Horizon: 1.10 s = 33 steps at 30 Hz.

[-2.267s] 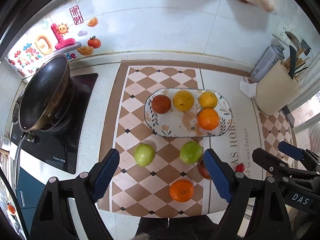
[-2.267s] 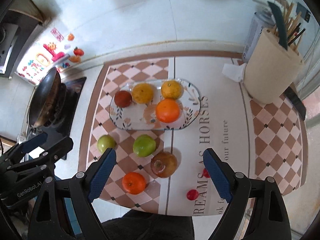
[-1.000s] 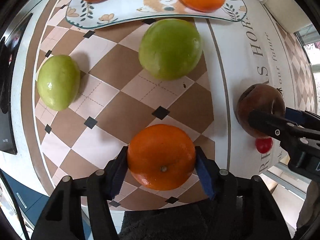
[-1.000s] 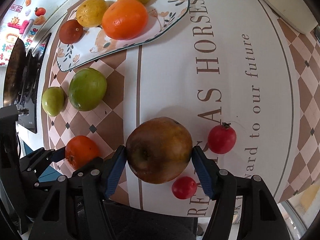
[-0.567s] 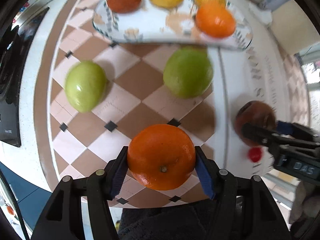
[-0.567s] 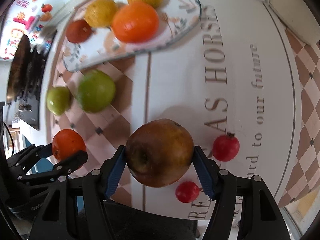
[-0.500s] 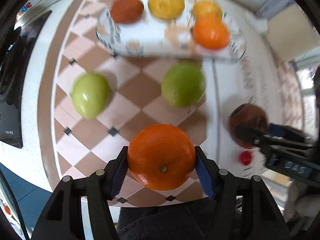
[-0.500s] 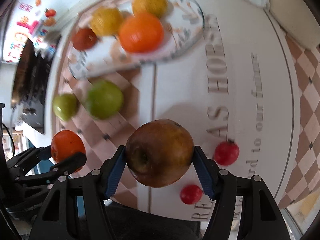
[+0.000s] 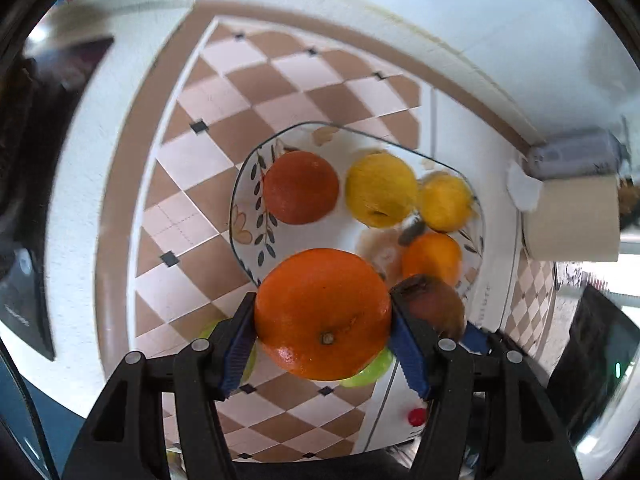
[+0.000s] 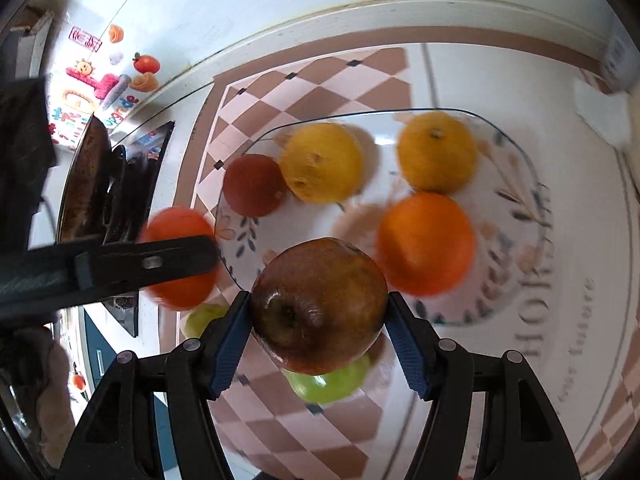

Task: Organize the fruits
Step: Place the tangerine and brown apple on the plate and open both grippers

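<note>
My left gripper (image 9: 323,336) is shut on an orange (image 9: 323,314), held above the near left edge of the patterned glass plate (image 9: 237,216). My right gripper (image 10: 319,320) is shut on a brown bruised apple (image 10: 319,306), held over the plate's (image 10: 534,188) near rim; this apple (image 9: 434,304) also shows just right of the orange. On the plate lie a dark red fruit (image 9: 300,187), two yellow fruits (image 9: 380,189) (image 9: 446,202) and an orange one (image 9: 432,258). Two green apples (image 10: 328,384) (image 10: 204,318) lie on the mat below, partly hidden.
A checked mat (image 9: 192,168) covers the counter. A dark pan (image 10: 86,184) sits on the stove at the left. A beige utensil holder (image 9: 572,220) and a can (image 9: 572,156) stand at the right by the wall. A small red fruit (image 9: 416,416) lies near the front edge.
Both grippers have risen off the mat with their fruits and moved forward to the plate. The green apples have slid beneath the held fruits in view.
</note>
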Motion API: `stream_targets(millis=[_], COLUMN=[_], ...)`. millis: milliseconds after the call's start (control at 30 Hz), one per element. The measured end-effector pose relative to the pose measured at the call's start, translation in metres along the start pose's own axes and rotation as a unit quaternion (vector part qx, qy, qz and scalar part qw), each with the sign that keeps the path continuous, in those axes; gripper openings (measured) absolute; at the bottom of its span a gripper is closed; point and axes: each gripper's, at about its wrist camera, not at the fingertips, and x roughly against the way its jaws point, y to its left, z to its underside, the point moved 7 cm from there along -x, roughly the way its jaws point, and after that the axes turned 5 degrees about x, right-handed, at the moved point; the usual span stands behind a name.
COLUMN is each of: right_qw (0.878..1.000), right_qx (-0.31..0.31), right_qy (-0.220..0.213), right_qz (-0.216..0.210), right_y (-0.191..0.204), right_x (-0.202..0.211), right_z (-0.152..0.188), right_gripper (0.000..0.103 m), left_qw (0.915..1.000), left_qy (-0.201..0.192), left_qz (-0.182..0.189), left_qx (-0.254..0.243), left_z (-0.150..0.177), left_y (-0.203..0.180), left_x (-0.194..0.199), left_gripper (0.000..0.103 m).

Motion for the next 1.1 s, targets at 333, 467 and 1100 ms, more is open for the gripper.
stream_targets(millis=[333, 467, 1100], right_qw=[1.000, 1.000, 0.991], right_qx=[0.011, 0.000, -0.016], right_qy=[0.021, 0.022, 0.002], right_qz=[0.017, 0.013, 0.134], right_y=[0.001, -0.001, -0.043], right_x=[-0.027, -0.025, 0.053], right_z=[-0.010, -0.010, 0.016], right_gripper=[0.070, 0.079, 0.094], left_qw=[0.9982, 0.9977, 0.9871], left_qy=[0.043, 0.050, -0.092], left_qz=[-0.011, -0.021, -0.125], left_qx=[0.040, 0.041, -0.041], left_z=[-0.009, -0.010, 0.031], left_y=[0.011, 0.014, 0.008], left_x=[-0.035, -0.040, 0.023], left_gripper=[0.061, 0.061, 0.090])
